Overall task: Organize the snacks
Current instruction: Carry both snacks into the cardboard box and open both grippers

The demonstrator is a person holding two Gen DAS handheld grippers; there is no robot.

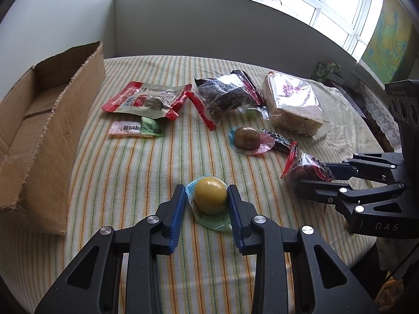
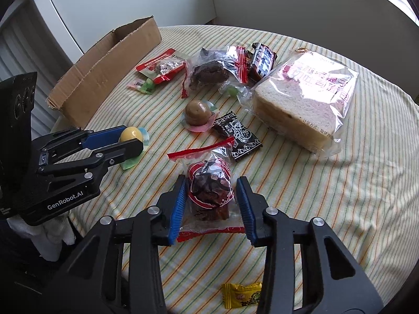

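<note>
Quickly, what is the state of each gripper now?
Left gripper: shut on the yellow jelly cup.
Right gripper: shut on the dark cake packet.

Tablecloth [image 1: 157, 172]: woven cloth, matt, fine stripes, slightly rumpled.
Box [image 1: 39, 136], left of frame: brown corrugated cardboard, matt, torn rough edges.
Yellow jelly [image 1: 210, 195], lower centre: glossy smooth plastic cup, film rim.
Brown jelly [image 1: 247, 138]: same glossy plastic.
Cake pack [image 2: 210, 191]: clear crinkled film, shiny, red printed edges.
Bread bag [image 2: 303, 94], upper right: clear glossy film, strong glare.
Left gripper [image 1: 207, 201]: matt black plastic, ribbed blue pads, bright metal pins.
Right gripper [image 2: 212, 201]: same finish.
Yellow candy [image 2: 242, 295]: shiny wrapper.
</note>
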